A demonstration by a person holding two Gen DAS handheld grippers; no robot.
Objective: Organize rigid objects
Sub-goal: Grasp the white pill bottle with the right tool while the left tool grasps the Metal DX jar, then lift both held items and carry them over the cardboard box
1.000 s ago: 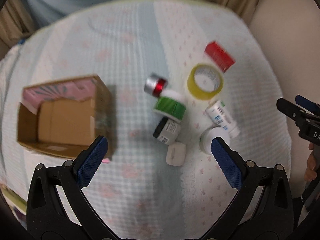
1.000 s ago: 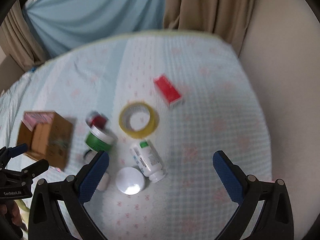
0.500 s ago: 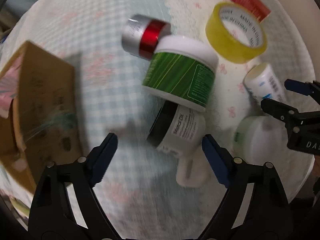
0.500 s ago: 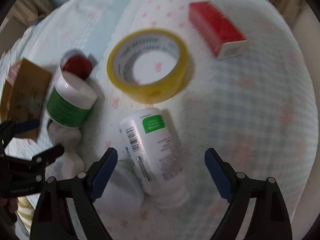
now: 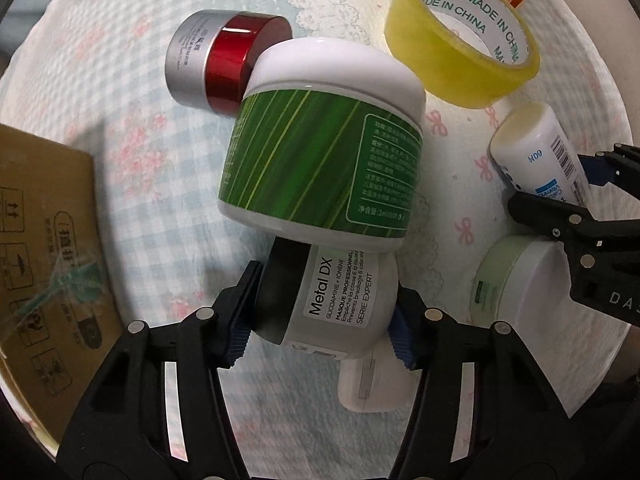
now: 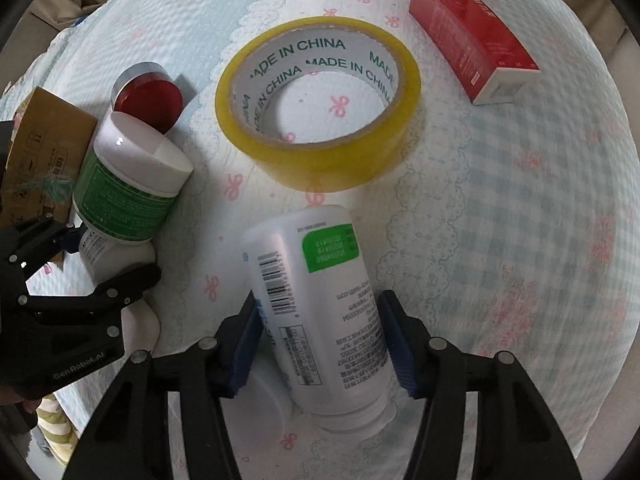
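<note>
My left gripper is shut on a white jar with a black lid, which lies on its side on the cloth-covered table. A green-labelled jar rests against it from behind. My right gripper is shut on a white bottle with a green sticker, lying on its side; the bottle also shows in the left wrist view. A yellow tape roll, a red box and a silver-and-red jar lie farther back.
An open cardboard box stands at the left. A pale green-lidded jar and a small white case lie between the grippers. The table edge curves close on the right.
Both grippers have come down onto the table and closed: the left on the black-lidded jar, the right on the white bottle.
</note>
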